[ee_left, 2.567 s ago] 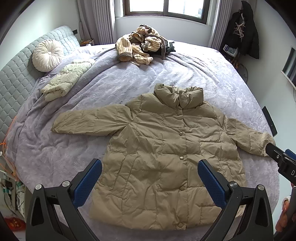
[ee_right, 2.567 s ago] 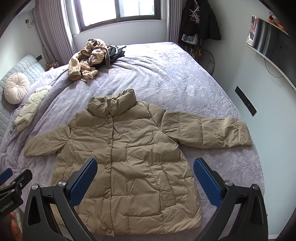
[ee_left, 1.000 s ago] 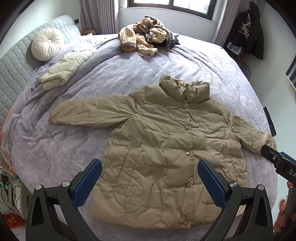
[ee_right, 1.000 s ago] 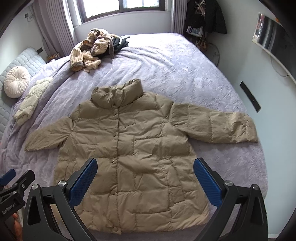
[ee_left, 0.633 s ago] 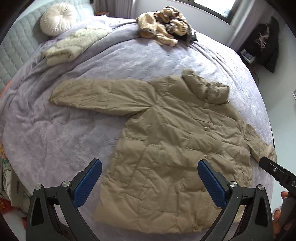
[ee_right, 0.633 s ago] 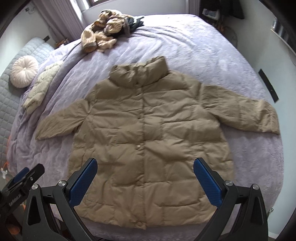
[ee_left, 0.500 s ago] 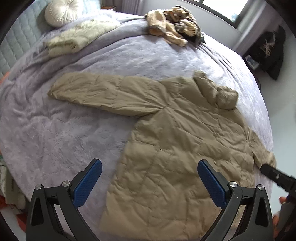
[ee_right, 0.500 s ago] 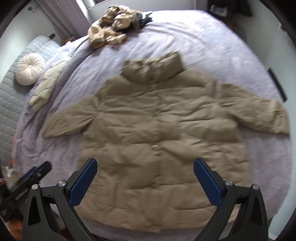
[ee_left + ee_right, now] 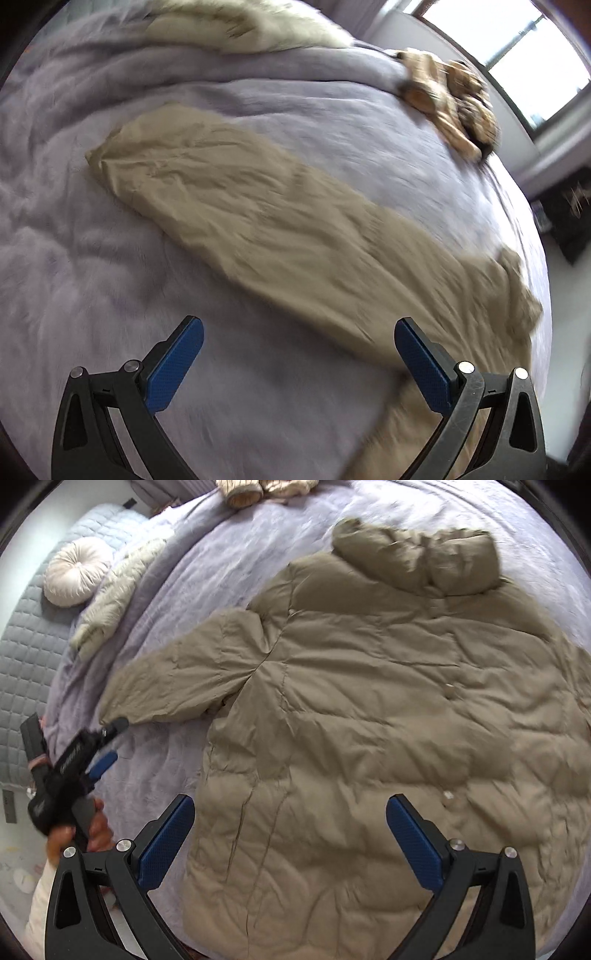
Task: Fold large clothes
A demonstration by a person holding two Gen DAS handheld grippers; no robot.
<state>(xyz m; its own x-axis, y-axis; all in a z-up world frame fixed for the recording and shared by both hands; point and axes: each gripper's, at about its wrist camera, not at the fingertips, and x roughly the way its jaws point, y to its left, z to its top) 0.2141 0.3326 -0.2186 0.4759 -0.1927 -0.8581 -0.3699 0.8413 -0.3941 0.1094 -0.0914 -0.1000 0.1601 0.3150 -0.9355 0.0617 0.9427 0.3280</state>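
A khaki puffer jacket (image 9: 369, 720) lies flat and buttoned on the purple bed cover (image 9: 229, 539), collar (image 9: 417, 557) toward the far side. Its left sleeve (image 9: 258, 229) stretches across the left wrist view, cuff (image 9: 107, 155) at the upper left. My left gripper (image 9: 297, 332) is open above the bed cover, just short of the sleeve's upper part. In the right wrist view that left gripper (image 9: 110, 744), held by a hand (image 9: 88, 830), sits close to the sleeve's cuff. My right gripper (image 9: 290, 808) is open over the jacket's lower left body and holds nothing.
A cream jacket (image 9: 114, 594) and a round pillow (image 9: 75, 572) lie by the grey quilted headboard (image 9: 22, 657). A pile of striped clothes (image 9: 443, 99) sits at the bed's far side under the window (image 9: 509, 55). The bed's edge runs below both grippers.
Both grippers have dropped closer to the bed. The left one swung left to the outstretched sleeve; the right one shifted left over the jacket body. Both stay open.
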